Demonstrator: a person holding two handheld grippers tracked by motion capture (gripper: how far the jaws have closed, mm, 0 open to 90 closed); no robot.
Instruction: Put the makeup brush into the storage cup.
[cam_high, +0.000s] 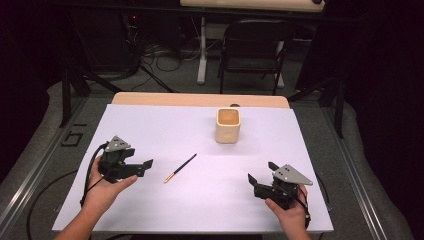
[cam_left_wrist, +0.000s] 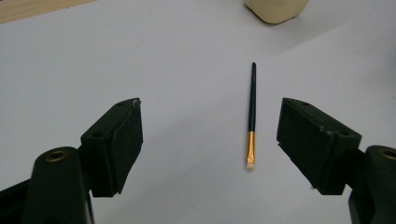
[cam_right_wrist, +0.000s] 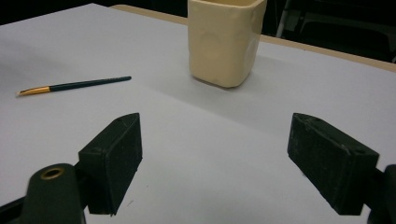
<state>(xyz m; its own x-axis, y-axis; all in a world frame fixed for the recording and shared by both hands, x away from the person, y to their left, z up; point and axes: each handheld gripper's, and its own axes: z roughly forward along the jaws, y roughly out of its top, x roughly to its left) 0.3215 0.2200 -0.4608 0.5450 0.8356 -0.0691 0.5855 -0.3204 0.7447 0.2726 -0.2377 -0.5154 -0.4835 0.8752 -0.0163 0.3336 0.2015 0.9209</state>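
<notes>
- Two hand-held grippers rest low over a white sheet covering the table (cam_high: 150, 210), one on each side, well apart.
- Left gripper (cam_high: 141, 166): held in the person's left hand (cam_high: 102, 192), jaws spread wide with nothing between them, aimed toward the middle of the sheet.
- Right gripper (cam_high: 261, 173): held in the right hand (cam_high: 289, 212), jaws likewise spread and empty.
- A thin paintbrush (cam_high: 180, 168) lies flat between the grippers, nearer the left one; dark handle, gold ferrule, pale bristle tip toward the person.
- A cream square-sided cup (cam_high: 228, 125) stands upright farther back, apart from the brush.
- A dark folding chair (cam_high: 255, 47) stands beyond the table.
</notes>
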